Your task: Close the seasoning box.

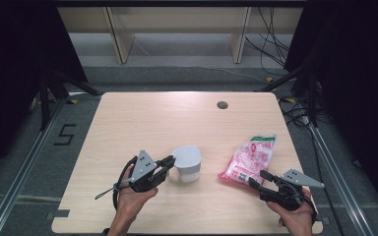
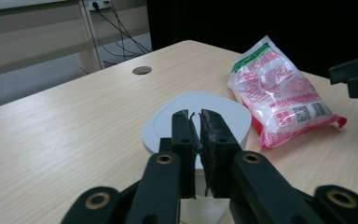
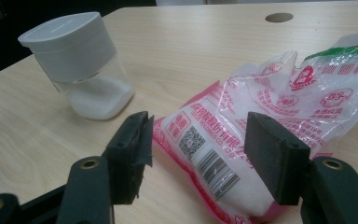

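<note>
Resting mid-tabletop (image 1: pixel 142 118), the white jar (image 1: pixel 187 163) had the left gripper (image 1: pixel 169 162) beside it, fingers nearly together on nothing. The right gripper (image 1: pixel 257 178) gaped around the sugar bag (image 1: pixel 250 158); a careless squeeze could tear it.

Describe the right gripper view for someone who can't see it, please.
An open black two-jaw tool points at a pink-and-white printed plastic bag of white grains lying on a light wooden table. Farther left stands a clear container with a white lid, holding white powder at its bottom.
</note>
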Action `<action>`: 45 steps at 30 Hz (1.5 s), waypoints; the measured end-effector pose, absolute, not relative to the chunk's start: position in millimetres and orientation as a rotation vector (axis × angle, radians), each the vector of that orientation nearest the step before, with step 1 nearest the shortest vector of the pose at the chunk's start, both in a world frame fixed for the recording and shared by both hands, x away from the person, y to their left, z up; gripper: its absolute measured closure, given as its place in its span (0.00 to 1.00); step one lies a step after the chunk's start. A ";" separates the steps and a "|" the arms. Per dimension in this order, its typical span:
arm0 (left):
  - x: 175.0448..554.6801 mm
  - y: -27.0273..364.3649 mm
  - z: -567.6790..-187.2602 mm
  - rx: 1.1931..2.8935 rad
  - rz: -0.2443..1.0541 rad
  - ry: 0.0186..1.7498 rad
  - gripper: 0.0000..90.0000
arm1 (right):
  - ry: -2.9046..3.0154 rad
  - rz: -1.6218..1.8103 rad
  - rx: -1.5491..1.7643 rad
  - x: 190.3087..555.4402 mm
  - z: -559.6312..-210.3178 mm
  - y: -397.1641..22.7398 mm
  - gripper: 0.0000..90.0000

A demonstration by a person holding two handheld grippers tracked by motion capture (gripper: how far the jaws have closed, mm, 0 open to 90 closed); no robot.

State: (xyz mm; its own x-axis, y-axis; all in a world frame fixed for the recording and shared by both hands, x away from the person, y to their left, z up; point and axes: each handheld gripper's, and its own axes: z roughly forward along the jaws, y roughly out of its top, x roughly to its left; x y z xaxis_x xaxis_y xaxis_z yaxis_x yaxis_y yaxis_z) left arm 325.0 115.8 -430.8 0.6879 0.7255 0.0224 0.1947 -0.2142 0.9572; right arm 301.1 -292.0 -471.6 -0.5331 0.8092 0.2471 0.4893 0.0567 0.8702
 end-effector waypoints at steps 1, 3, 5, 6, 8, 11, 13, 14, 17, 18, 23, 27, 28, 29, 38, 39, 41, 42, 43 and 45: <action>324.4 117.6 -431.3 1.753 0.573 0.723 0.88 | 2.033 1.464 1.305 301.4 -471.7 -292.0 0.46; 320.6 119.2 -432.3 1.750 0.532 0.728 0.83 | 2.034 1.458 1.261 303.2 -472.3 -293.0 0.46; 318.1 120.7 -433.6 1.744 0.517 0.726 0.76 | 2.041 1.450 1.266 302.8 -472.2 -292.0 0.46; 317.3 121.8 -434.2 1.745 0.516 0.721 0.74 | 2.042 1.458 1.273 302.3 -472.0 -291.2 0.45; 314.6 123.0 -436.2 1.737 0.502 0.731 0.67 | 2.057 1.446 1.310 299.9 -470.9 -289.3 0.45; 311.2 123.8 -438.7 1.747 0.501 0.722 0.57 | 2.051 1.462 1.235 302.9 -472.9 -288.9 0.45; 308.6 124.9 -438.2 1.751 0.501 0.757 0.48 | 2.057 1.450 1.221 302.8 -472.6 -288.4 0.45; 307.2 125.9 -438.8 1.748 0.503 0.763 0.44 | 2.071 1.454 1.267 300.6 -471.7 -286.7 0.45; 302.3 125.7 -441.1 1.756 0.513 0.755 0.42 | 2.081 1.469 1.218 302.8 -473.5 -287.1 0.44; 301.6 125.5 -442.3 1.758 0.515 0.736 0.40 | 2.083 1.460 1.222 302.6 -473.2 -286.9 0.44; 295.8 128.4 -445.7 1.769 0.527 0.744 0.35 | 2.082 1.462 1.220 302.3 -473.2 -286.8 0.44; 292.0 131.5 -450.5 1.760 0.548 0.787 0.33 | 2.086 1.459 1.220 302.0 -473.6 -286.3 0.44; 292.7 132.3 -451.9 1.758 0.545 0.773 0.33 | 2.086 1.452 1.209 302.2 -474.0 -286.3 0.44; 290.6 132.8 -453.8 1.760 0.539 0.797 0.33 | 2.088 1.450 1.208 302.0 -473.9 -286.2 0.44; 283.7 137.9 -466.7 1.802 0.535 0.787 0.31 | 2.120 1.463 1.200 299.1 -474.0 -282.5 0.44; 282.5 138.3 -468.4 1.803 0.530 0.793 0.30 | 2.123 1.447 1.214 297.0 -473.8 -281.0 0.43; 280.1 138.9 -472.9 1.794 0.511 0.801 0.30 | 2.141 1.407 1.141 297.5 -474.1 -281.8 0.41; 279.5 141.5 -474.5 1.815 0.524 0.784 0.30 | 2.153 1.431 1.146 296.7 -475.6 -279.2 0.41; 277.8 142.7 -475.9 1.820 0.526 0.793 0.30 | 2.179 1.397 1.149 294.2 -475.5 -279.6 0.40; 276.8 145.1 -478.5 1.809 0.516 0.800 0.29 | 2.199 1.393 1.149 290.9 -476.6 -278.7 0.39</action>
State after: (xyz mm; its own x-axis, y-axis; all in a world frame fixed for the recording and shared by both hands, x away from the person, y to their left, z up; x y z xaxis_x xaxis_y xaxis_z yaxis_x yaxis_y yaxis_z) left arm 276.8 145.1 -478.5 0.6844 0.7287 -0.0233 0.2793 -0.2325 0.9316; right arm 290.9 -278.7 -476.6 -0.6376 0.7533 0.1615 0.4679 0.2120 0.8580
